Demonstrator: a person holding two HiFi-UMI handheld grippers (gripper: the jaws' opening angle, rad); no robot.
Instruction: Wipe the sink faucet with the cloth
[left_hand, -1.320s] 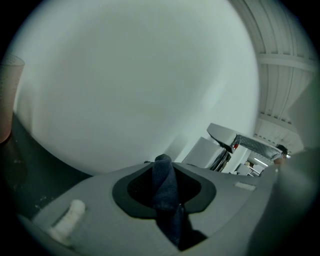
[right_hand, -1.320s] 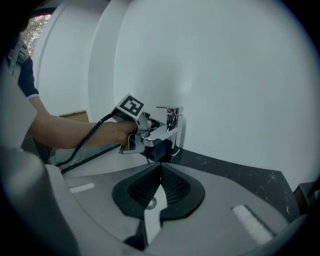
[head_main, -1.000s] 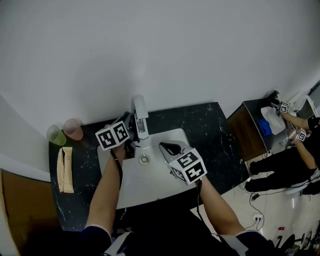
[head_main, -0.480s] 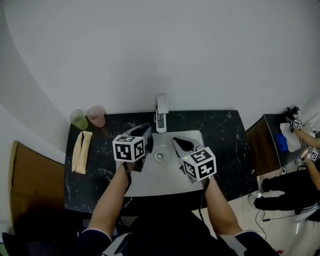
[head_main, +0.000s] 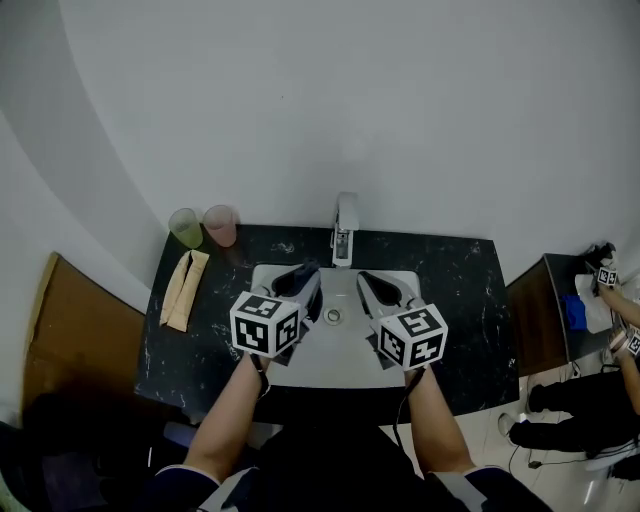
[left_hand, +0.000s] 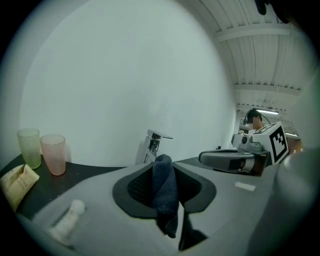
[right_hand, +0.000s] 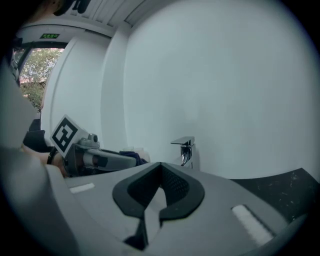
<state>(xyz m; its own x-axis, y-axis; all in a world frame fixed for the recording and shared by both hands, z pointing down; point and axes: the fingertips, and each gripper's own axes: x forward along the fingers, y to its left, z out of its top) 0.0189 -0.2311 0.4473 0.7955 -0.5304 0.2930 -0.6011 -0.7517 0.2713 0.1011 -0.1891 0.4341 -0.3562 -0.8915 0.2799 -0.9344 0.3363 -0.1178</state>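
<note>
Left gripper (left_hand: 164, 172) fingers pinched on dark cloth (left_hand: 167, 200); cloth bunched upright between them. Right gripper (right_hand: 160, 170) fingers closed, empty. Both hover over sink (head_main: 340, 355) in black table (head_main: 460, 300). Faucet (head_main: 345, 228) upright at sink's back edge, straight ahead of cloth, not touching. Left hand likely does wipe.
</note>
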